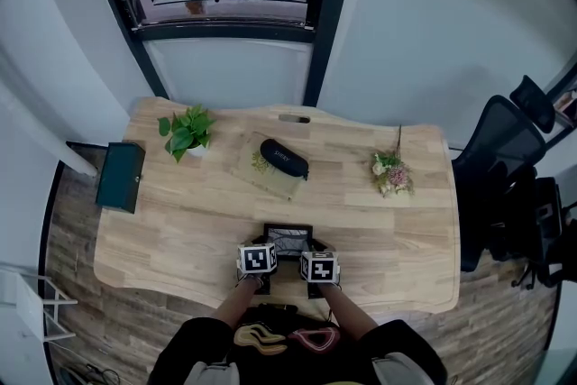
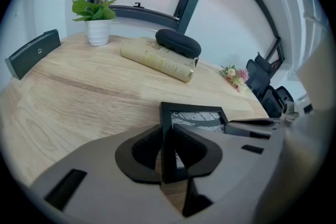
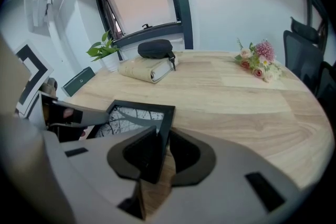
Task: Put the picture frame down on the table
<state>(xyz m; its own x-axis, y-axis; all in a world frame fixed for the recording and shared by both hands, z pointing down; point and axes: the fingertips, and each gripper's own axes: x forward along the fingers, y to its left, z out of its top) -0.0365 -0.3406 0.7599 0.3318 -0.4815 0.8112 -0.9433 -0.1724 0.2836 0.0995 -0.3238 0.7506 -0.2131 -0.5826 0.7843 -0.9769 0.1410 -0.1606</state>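
Observation:
A small black picture frame [image 1: 288,240] with a black-and-white print is near the table's front edge, between my two grippers. My left gripper [image 2: 168,152] is shut on the frame's left side bar [image 2: 167,139]. The frame's right side bar [image 3: 161,136] is clamped in my right gripper [image 3: 160,152]. The frame [image 3: 137,118] sits low over the wooden table [image 1: 180,221]; I cannot tell whether it touches the wood. In the head view both grippers [image 1: 257,261] [image 1: 319,267] sit side by side at the frame's near edge.
Further back lie a beige book [image 1: 270,169] with a black glasses case [image 1: 284,157] on top, a potted green plant [image 1: 187,133] at the left, and a small flower bunch [image 1: 392,174] at the right. A dark green box [image 1: 121,177] overhangs the left edge. Black office chairs [image 1: 505,167] stand at right.

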